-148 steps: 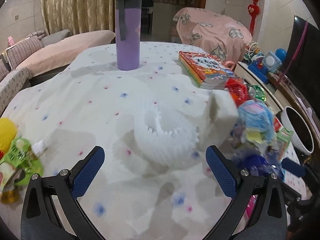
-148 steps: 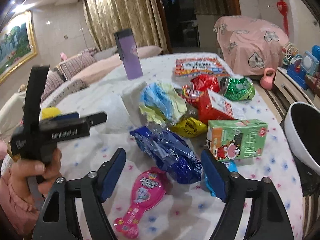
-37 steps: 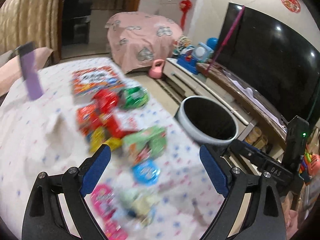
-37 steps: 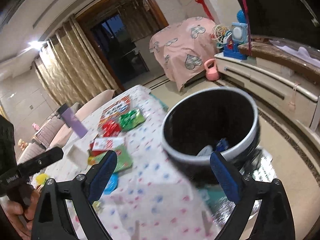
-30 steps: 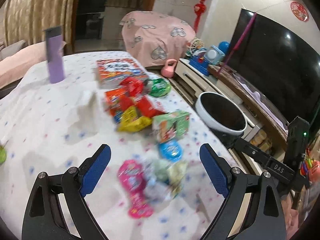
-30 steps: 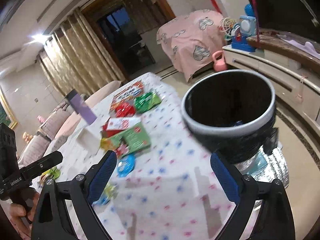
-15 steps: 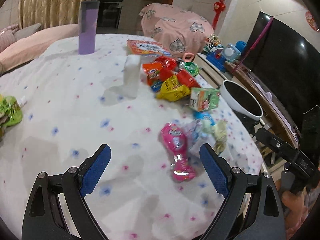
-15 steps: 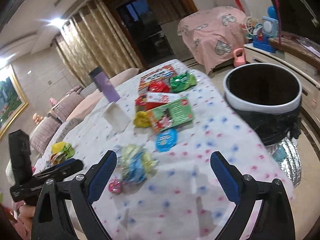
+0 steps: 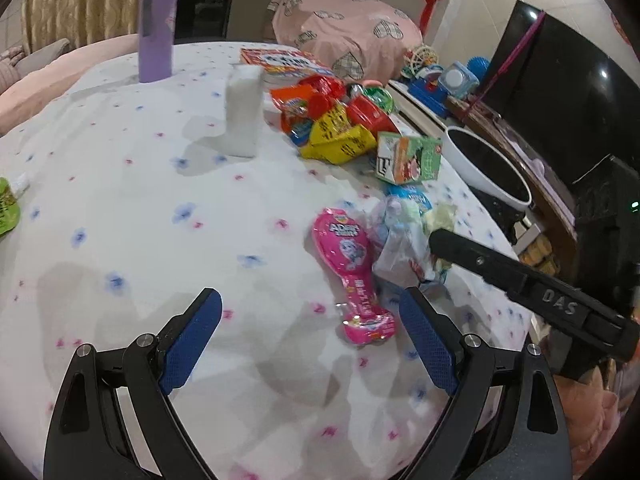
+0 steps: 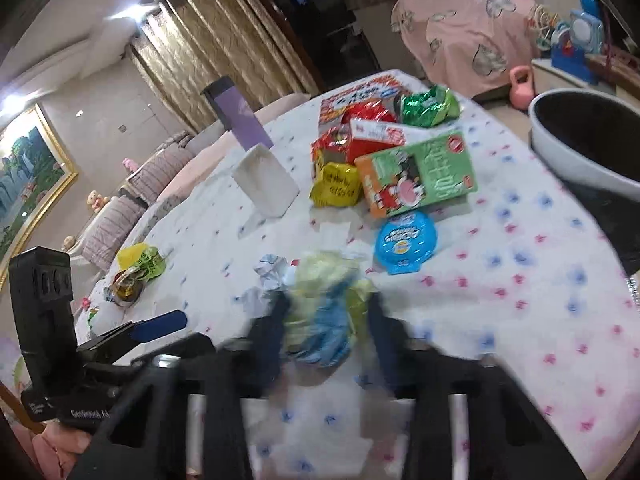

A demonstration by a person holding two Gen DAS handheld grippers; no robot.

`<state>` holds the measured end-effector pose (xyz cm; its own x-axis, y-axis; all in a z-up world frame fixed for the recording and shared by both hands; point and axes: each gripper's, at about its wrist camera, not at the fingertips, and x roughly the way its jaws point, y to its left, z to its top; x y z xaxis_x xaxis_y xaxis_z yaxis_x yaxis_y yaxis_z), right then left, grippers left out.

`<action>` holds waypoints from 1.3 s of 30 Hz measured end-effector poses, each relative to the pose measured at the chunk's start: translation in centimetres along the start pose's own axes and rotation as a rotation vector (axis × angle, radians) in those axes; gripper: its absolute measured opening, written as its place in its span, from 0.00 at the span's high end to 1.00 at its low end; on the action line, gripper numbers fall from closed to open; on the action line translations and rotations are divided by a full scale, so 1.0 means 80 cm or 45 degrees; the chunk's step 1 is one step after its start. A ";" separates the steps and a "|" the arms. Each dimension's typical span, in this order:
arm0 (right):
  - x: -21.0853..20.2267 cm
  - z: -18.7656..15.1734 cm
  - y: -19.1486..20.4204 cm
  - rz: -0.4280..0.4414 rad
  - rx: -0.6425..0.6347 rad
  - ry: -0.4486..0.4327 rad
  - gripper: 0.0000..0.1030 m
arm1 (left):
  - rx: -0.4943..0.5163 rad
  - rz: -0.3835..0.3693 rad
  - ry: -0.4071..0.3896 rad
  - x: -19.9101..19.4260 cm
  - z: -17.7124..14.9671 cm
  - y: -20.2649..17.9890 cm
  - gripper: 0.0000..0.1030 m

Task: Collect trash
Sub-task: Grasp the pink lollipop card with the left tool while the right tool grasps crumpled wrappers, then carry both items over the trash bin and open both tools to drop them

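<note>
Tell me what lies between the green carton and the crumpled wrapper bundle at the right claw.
In the right wrist view, a round blue lid lies on the cloth between the green carton and the bundle. The right claw straddles that bundle.

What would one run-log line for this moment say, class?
phase: grasping | right gripper: closing around crumpled blue-yellow wrapper | left gripper: open, empty | bin: beside table
</note>
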<state>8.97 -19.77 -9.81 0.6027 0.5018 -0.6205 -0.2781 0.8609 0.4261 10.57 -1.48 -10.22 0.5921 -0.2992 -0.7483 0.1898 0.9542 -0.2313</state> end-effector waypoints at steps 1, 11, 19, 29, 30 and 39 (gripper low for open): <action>-0.001 0.000 0.000 0.005 0.002 -0.005 0.79 | 0.008 0.000 0.008 0.005 0.001 -0.004 0.10; -0.070 0.005 -0.036 -0.057 0.069 -0.146 0.82 | 0.134 0.107 0.065 0.058 0.014 -0.046 0.28; -0.089 0.010 -0.061 -0.078 0.121 -0.190 0.82 | 0.172 0.113 0.037 0.059 0.021 -0.052 0.59; -0.105 0.021 -0.088 -0.114 0.153 -0.238 0.82 | 0.141 -0.022 -0.022 0.030 0.050 -0.067 0.60; -0.107 0.023 -0.091 -0.117 0.158 -0.240 0.82 | 0.151 -0.033 -0.033 0.027 0.055 -0.073 0.60; -0.128 0.037 -0.120 -0.163 0.176 -0.282 0.82 | 0.236 -0.120 -0.056 0.036 0.086 -0.131 0.60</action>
<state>7.69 -33.39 -5.59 0.7793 0.3461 -0.5224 -0.0938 0.8887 0.4488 15.67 -12.34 -5.69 0.5977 -0.3909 -0.7000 0.3843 0.9059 -0.1778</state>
